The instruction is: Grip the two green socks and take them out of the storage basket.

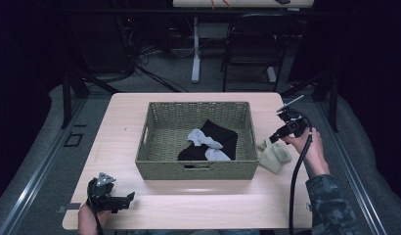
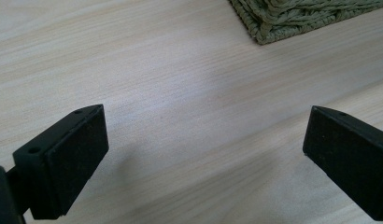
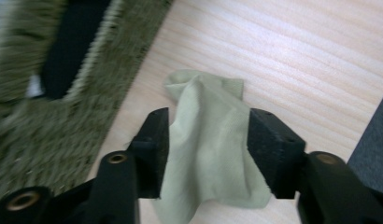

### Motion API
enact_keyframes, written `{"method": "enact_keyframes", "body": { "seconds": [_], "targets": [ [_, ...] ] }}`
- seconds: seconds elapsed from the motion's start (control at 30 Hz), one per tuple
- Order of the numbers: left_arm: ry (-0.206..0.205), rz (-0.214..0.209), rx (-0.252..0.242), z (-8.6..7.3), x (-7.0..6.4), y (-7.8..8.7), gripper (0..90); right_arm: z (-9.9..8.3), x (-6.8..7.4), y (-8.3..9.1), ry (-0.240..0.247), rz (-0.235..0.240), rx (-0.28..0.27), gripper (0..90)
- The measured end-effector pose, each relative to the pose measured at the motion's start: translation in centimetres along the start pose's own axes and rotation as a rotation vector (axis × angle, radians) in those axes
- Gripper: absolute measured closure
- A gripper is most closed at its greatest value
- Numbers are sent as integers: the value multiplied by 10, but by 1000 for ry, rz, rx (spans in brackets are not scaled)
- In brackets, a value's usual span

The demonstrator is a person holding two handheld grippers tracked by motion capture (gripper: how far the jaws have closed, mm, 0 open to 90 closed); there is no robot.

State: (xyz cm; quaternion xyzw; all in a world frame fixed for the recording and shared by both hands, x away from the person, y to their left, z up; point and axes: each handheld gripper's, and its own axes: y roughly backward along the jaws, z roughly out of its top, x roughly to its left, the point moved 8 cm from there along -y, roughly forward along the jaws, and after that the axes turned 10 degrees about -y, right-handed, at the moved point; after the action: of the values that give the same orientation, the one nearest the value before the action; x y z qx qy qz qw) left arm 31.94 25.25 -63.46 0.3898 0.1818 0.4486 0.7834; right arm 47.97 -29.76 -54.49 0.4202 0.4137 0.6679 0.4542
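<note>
A pale green sock (image 1: pixel 275 155) lies on the table just right of the woven basket (image 1: pixel 196 170). My right gripper (image 1: pixel 273 138) hovers over the sock's end nearest the basket. In the right gripper view this gripper (image 3: pixel 208 135) is open, one jaw on each side of the sock (image 3: pixel 206 140), whose cloth reaches both pads. A black sock (image 1: pixel 219 136) and a grey sock (image 1: pixel 204 141) lie inside the basket. My left gripper (image 1: pixel 129 198) rests low at the table's front left corner, open wide with nothing in it (image 2: pixel 206 140), over bare wood.
The basket's corner (image 2: pixel 292 18) is ahead and to the right of the left jaws. The table's right edge (image 3: pixel 367 121) runs close by the right gripper. A chair (image 1: pixel 252 44) and a table leg (image 1: pixel 195 49) stand on the floor behind the table.
</note>
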Motion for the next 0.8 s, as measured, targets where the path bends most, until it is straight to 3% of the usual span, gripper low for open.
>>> {"method": "enact_keyframes", "body": {
  "seconds": [0.1,0.17,0.2,0.27,0.3,0.37,0.4,0.43,0.47,0.5,0.53,0.6,0.8],
  "targets": [
    [4,0,0,0,0,0,1,-8,2,10,39,-5,-4,395],
    [3,1,-1,0,0,0,1,-15,7,18,54,4,-48,366],
    [4,2,-1,0,0,0,1,-26,12,25,79,3,-73,291],
    [7,3,-3,0,0,0,1,-32,14,27,89,3,-91,265],
    [7,4,-4,0,0,0,1,-44,18,30,103,20,-134,199],
    [9,4,-3,1,0,-1,1,-51,20,31,105,26,-157,185],
    [8,5,-3,1,-1,-1,1,-67,21,29,111,33,-175,145],
    [8,5,-3,1,-1,-1,1,-67,21,29,111,33,-175,145],
    [5,7,-4,1,-1,-1,1,-85,23,21,123,34,-185,138],
    [5,7,-4,1,-1,-1,1,-85,23,21,123,34,-185,138],
    [6,9,-1,1,-1,-1,1,-103,23,11,126,39,-211,110],
    [3,12,0,2,-1,-1,1,-118,23,2,134,21,-176,64],
    [1,18,-3,3,-2,-2,1,-134,19,-11,108,49,-155,26]
  ]
}}
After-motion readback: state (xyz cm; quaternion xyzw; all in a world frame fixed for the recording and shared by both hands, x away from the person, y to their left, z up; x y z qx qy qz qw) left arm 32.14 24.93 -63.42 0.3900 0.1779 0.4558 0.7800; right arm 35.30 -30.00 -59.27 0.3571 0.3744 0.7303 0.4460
